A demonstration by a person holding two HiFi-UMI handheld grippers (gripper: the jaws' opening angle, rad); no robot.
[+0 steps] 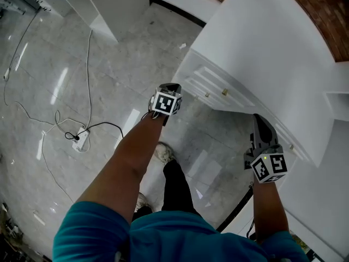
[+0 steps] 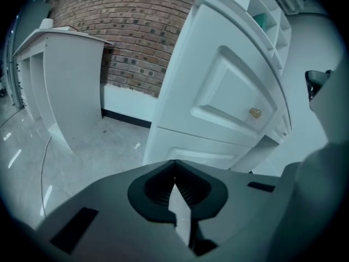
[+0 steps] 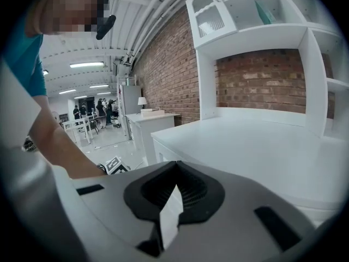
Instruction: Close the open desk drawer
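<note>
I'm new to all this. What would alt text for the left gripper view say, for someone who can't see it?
The left gripper, its dark fingers closed on nothing, points at a white desk whose panelled front carries a small brass knob. A brick wall stands behind, grey floor below.

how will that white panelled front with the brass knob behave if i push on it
Likely stiff: the panelled front looks like a rigid painted board, so it should not flex. Its smooth surface may let the shut left gripper slide. The small brass knob looks rounded, probably easy to slip off.
</note>
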